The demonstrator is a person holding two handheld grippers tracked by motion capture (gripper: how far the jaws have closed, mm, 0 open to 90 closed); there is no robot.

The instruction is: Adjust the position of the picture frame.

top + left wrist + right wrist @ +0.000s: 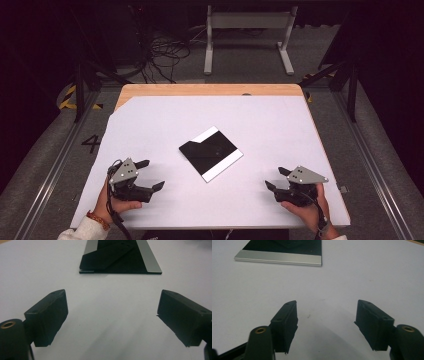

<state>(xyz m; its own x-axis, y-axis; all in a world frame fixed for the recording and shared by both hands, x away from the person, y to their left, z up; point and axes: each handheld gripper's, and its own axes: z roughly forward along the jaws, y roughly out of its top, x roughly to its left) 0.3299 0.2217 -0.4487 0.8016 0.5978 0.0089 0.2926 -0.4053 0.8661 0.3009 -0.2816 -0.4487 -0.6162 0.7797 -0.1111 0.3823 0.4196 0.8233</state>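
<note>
One flat black square plate (210, 153), silver strips along two opposite edges.

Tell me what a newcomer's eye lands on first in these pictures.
First comes the black square plate with silver strips along two edges, lying turned like a diamond in the middle of the white table. Next come the two hand-held tools at the near edge: the left gripper and the right gripper, both with jaws open, empty, and pointed inward at the plate.
</note>
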